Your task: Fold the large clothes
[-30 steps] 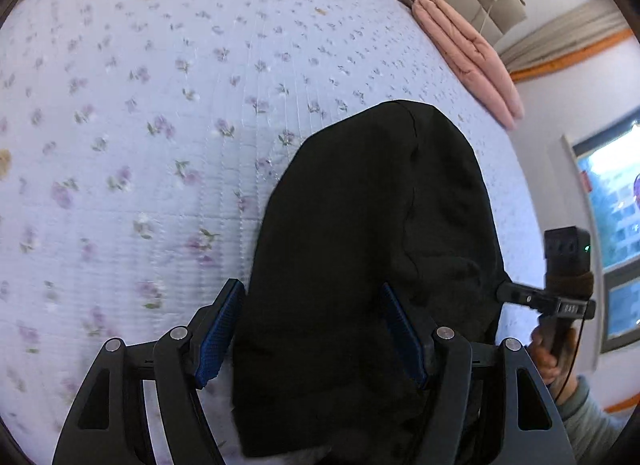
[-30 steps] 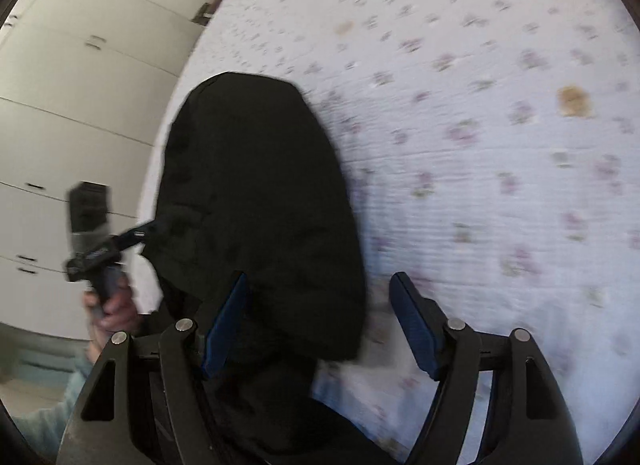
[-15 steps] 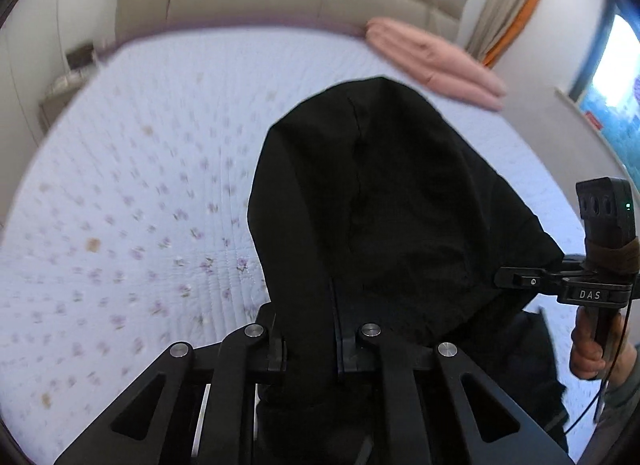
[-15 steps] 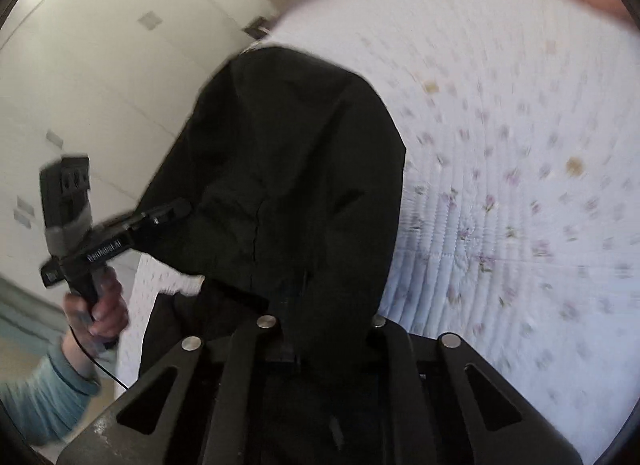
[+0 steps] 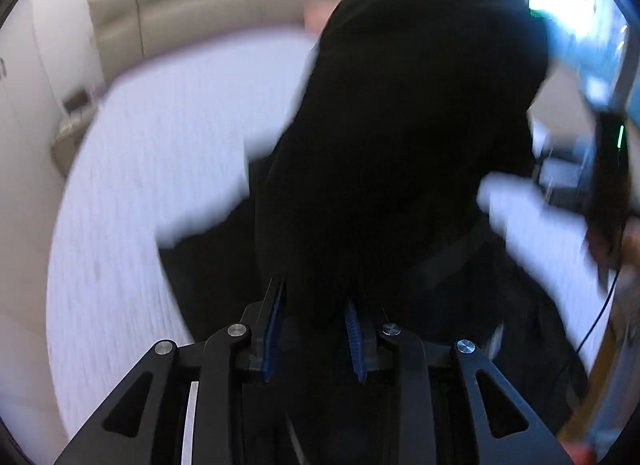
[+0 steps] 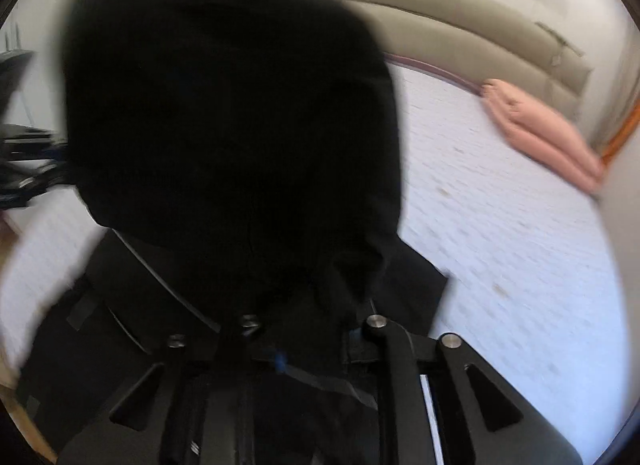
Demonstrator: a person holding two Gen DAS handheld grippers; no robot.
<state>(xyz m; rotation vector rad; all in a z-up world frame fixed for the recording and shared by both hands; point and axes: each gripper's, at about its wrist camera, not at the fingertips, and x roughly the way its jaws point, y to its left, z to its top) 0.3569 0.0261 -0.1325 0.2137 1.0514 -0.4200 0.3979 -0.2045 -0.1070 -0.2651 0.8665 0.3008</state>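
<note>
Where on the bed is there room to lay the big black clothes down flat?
The bed is bare between the black garment and the pink folded blanket near the headboard. In the left wrist view, a wide bare patch also runs from the garment to the bed's far-left edge. It is crowded close in, where the garment hangs from both hand-held grippers.

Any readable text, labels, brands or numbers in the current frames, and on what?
None readable. Both views are motion-blurred.
The other handheld gripper, at the right edge of the left wrist view, shows only a green light; any label on it is too blurred to read.
The black garment shows no print.
</note>
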